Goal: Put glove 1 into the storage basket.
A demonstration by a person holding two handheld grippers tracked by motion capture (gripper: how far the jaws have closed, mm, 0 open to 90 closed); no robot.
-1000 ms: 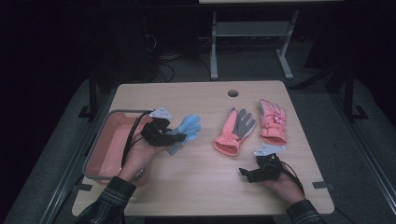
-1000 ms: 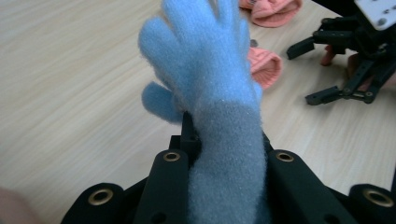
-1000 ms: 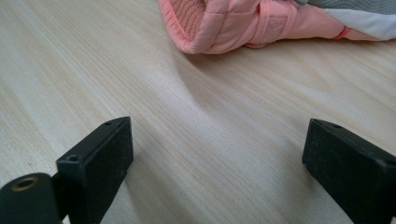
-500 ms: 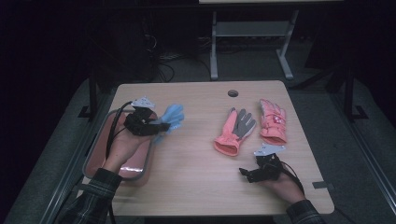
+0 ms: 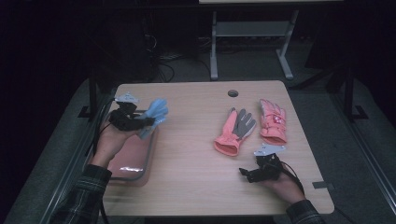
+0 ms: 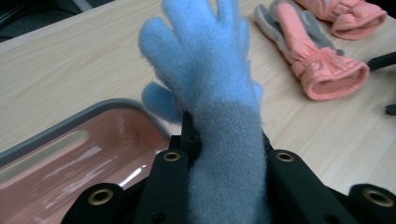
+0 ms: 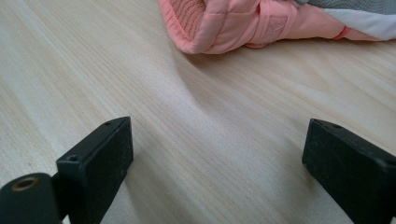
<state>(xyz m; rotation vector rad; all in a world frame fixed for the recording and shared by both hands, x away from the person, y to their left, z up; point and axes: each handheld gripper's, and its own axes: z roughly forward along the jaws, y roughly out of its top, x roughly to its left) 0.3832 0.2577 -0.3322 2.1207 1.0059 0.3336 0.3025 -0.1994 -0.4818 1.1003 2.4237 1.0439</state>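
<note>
My left gripper (image 5: 145, 122) is shut on a fluffy blue glove (image 5: 154, 115), held above the right rim of the pink tray (image 5: 135, 161). In the left gripper view the blue glove (image 6: 219, 116) stands pinched between the black jaws, its fingers spread upward over the tray's grey rim (image 6: 88, 116). Two salmon-pink gloves lie at the right of the table, one palm up with a grey palm (image 5: 236, 130), the other (image 5: 273, 120) beside it. My right gripper (image 5: 243, 173) rests open on the table near the front, and a pink glove cuff (image 7: 219, 25) lies ahead of its jaws.
The wooden table (image 5: 196, 186) has a round cable hole (image 5: 232, 93) near its far edge. A strip of tape (image 5: 323, 185) sits at the right front corner. Cables and a metal stand leg lie on the dark floor behind.
My left gripper has carried the blue glove leftward and a little up, from the table's middle to above the tray's right rim. The right gripper has stayed put.
</note>
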